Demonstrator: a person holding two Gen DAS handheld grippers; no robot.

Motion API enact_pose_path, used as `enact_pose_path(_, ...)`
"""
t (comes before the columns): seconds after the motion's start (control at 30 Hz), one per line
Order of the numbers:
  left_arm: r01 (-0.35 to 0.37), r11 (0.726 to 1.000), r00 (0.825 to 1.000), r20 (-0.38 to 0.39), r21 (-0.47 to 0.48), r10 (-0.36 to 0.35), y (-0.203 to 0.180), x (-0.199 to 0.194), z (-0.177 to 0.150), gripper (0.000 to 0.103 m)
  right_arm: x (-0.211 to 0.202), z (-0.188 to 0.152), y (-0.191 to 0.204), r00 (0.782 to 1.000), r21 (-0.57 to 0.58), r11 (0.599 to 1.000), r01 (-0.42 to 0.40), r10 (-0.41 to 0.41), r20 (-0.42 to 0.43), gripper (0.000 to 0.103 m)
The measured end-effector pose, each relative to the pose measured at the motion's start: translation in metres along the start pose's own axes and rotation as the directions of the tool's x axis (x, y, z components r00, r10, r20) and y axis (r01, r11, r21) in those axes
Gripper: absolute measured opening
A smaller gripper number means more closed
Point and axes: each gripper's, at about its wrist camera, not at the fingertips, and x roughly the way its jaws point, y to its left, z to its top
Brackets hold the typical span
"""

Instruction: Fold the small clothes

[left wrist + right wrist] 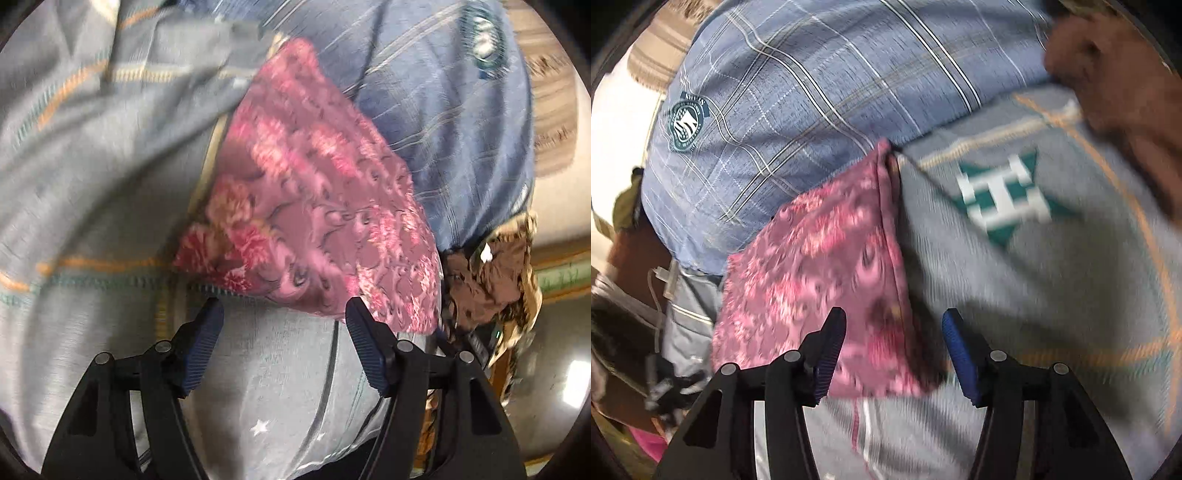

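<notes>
Blue plaid shirt [820, 92]: round teal crest badge [687, 123] with white wave stripes; the small lettering on its banner and ring is too fine to read.
Grey cloth [1052, 277]: teal triangle emblem [1004, 195] bearing a white blocky "H"-like mark, blurred.
Other readable text: none.

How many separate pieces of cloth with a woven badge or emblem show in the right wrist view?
2. The blue checked cloth at upper left carries a round green badge; the grey cloth on the right carries a green and white emblem. Others may be hidden underneath.
</notes>
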Motion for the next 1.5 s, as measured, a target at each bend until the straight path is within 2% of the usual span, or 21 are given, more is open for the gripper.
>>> enact_pose_path(0.1,0.055,0.995,0.996,0.072,-0.078,-0.050,0.004,-0.004,0.009,0.067,0.012,-0.007,0.006,0.999,0.002,0.999,-0.040,0.039,0.014,0.057)
enact_pose_path(0.13,0.066,0.992,0.994,0.094,-0.104,-0.056,0.005,-0.005,0.013,0.059,0.014,-0.008,0.009,0.999,-0.014,0.999,-0.040,0.041,0.022,0.057)
enact_pose_path(0.17,0.064,0.991,0.993,0.111,-0.118,-0.051,0.005,-0.005,0.016,0.048,0.016,-0.008,0.012,0.999,-0.036,0.999,-0.025,0.026,0.020,0.049)
enact_pose_path(0.2,0.051,0.991,0.993,0.114,-0.121,-0.037,0.005,-0.004,0.018,0.016,0.017,-0.008,0.015,1.000,-0.068,0.998,0.009,-0.008,0.018,0.037)
enact_pose_path(0.23,0.038,0.991,0.994,0.107,-0.128,-0.024,0.003,-0.004,0.019,0.004,0.017,-0.007,0.020,1.000,-0.105,0.994,0.028,-0.028,0.002,0.006)
enact_pose_path(0.3,0.034,0.993,0.992,0.126,-0.113,-0.020,-0.006,-0.008,0.015,0.004,-0.002,-0.003,0.031,0.999,-0.158,0.987,0.011,-0.006,0.033,0.006)
enact_pose_path(0.37,-0.022,0.999,0.987,0.155,-0.047,0.029,-0.021,-0.017,0.006,0.004,-0.037,0.006,0.050,0.994,-0.247,0.969,0.009,0.019,0.110,0.005)
enact_pose_path(0.43,-0.036,0.999,0.988,0.147,-0.030,0.040,-0.025,-0.016,-0.003,0.004,-0.051,0.012,0.055,0.992,-0.282,0.959,0.040,-0.004,0.128,0.005)
enact_pose_path(0.6,-0.091,0.992,0.993,0.070,-0.086,0.097,0.001,0.007,-0.013,0.004,-0.005,0.002,0.014,0.986,-0.257,0.953,0.161,-0.166,0.000,0.005)
enact_pose_path(0.63,-0.084,0.992,0.994,0.059,-0.090,0.090,0.006,0.007,-0.013,0.004,0.004,-0.004,0.008,0.984,-0.255,0.952,0.168,-0.179,-0.020,0.006)
enact_pose_path(0.67,-0.074,0.993,0.995,0.055,-0.087,0.079,0.008,0.005,-0.012,0.004,0.001,-0.007,0.008,0.986,-0.257,0.953,0.163,-0.165,0.012,0.006)
enact_pose_path(0.83,-0.108,0.989,0.989,0.108,0.103,0.097,-0.009,-0.038,-0.016,0.008,-0.028,0.008,0.021,0.990,-0.236,0.962,0.136,-0.121,0.075,0.022)
enact_pose_path(0.87,-0.110,0.985,0.988,0.125,0.134,0.093,-0.014,-0.047,-0.015,0.011,-0.036,0.016,0.025,0.990,-0.230,0.967,0.111,-0.088,0.108,0.032)
enact_pose_path(0.9,-0.110,0.983,0.987,0.136,0.149,0.090,-0.020,-0.052,-0.011,0.022,-0.041,0.026,0.028,0.989,-0.223,0.971,0.086,-0.056,0.139,0.037)
enact_pose_path(0.97,-0.158,0.972,0.980,0.148,0.176,0.132,-0.037,-0.053,0.011,0.040,-0.039,0.045,0.037,0.984,-0.209,0.976,0.056,-0.018,0.178,0.053)
enact_pose_path(1.0,-0.187,0.964,0.975,0.156,0.189,0.158,-0.042,-0.050,0.022,0.051,-0.029,0.058,0.041,0.986,-0.204,0.978,0.038,-0.003,0.169,0.055)
enact_pose_path(1.07,-0.247,0.945,0.962,0.174,0.213,0.212,-0.054,-0.036,0.056,0.052,-0.002,0.081,0.046,0.989,-0.174,0.984,0.037,-0.012,0.144,0.055)
enact_pose_path(1.17,-0.281,0.940,0.955,0.147,0.192,0.256,-0.057,-0.008,0.104,0.052,0.044,0.109,0.046,0.993,-0.105,0.993,0.046,-0.034,0.112,0.055)
enact_pose_path(1.27,-0.339,0.930,0.938,0.126,0.141,0.322,-0.053,0.019,0.150,0.052,0.077,0.131,0.046,0.988,-0.073,0.990,0.119,-0.111,0.104,0.055)
enact_pose_path(1.4,-0.340,0.928,0.940,0.091,0.151,0.329,-0.050,0.045,0.176,0.053,0.112,0.153,0.047,0.988,-0.049,0.989,0.143,-0.139,0.064,0.055)
enact_pose_path(1.5,-0.386,0.907,0.923,0.074,0.171,0.379,-0.049,0.067,0.185,0.053,0.128,0.159,0.052,0.989,-0.087,0.985,0.148,-0.145,0.038,0.055)
